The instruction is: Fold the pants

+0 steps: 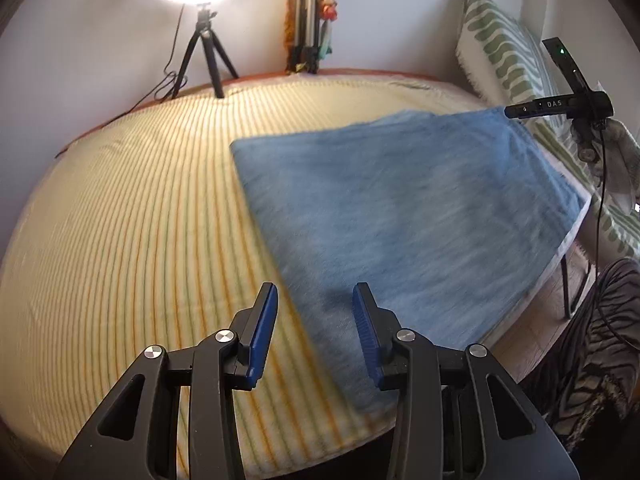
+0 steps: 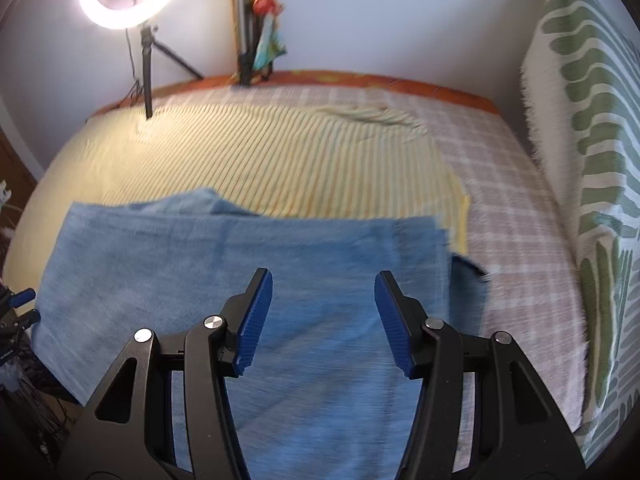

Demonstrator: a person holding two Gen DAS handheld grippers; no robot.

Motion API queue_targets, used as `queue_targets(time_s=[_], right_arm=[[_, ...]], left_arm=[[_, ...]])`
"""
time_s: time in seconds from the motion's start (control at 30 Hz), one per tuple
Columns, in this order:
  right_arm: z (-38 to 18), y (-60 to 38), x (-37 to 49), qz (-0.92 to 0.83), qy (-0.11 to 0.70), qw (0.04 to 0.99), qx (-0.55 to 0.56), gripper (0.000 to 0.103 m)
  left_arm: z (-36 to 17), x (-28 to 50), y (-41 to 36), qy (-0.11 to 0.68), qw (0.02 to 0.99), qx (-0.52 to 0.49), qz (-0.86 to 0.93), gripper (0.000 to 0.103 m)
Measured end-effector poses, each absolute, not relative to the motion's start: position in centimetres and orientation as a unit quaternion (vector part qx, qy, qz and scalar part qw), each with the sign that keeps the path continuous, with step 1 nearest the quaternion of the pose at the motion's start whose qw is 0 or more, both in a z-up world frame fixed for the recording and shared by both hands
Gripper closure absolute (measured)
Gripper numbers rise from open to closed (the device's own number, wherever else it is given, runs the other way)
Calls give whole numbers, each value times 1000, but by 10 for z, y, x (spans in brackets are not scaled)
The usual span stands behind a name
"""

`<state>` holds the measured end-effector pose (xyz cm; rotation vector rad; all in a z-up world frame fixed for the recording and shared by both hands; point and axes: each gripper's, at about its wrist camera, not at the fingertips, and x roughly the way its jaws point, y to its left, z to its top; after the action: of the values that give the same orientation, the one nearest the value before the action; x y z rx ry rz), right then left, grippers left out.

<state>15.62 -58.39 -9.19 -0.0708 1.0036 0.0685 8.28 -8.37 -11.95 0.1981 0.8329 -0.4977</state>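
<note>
Blue denim pants lie folded flat on the bed, a broad blue panel that also fills the lower part of the right wrist view. My left gripper hovers over the pants' near left edge, open, with nothing between its blue pads. My right gripper stands open above the middle of the pants, its pads apart and clear of the cloth. The right gripper's black body shows at the far right of the left wrist view, past the pants' far corner.
A yellow striped blanket covers the bed over a checked sheet. A ring light on a tripod and a folded stand stand at the wall. A green-patterned cushion lines the right side. A person's striped clothing is beyond the bed edge.
</note>
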Motion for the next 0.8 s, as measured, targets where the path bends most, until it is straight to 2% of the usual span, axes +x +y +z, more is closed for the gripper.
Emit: queue_targets(time_s=[0.23,0.57,0.8], right_arm=[[-137,-563,174,26,516,854,-56,47],[-89,-486,168,123,484,866,-21,47],[-88,-388,174,211,498,841,-21,41]], left_arm=[[-131,82,-67,403,883,77,-229,58],[-126,82,-35,420,869,-74,-250,61],[-135,82,-43,427,857,-138,-254,61]])
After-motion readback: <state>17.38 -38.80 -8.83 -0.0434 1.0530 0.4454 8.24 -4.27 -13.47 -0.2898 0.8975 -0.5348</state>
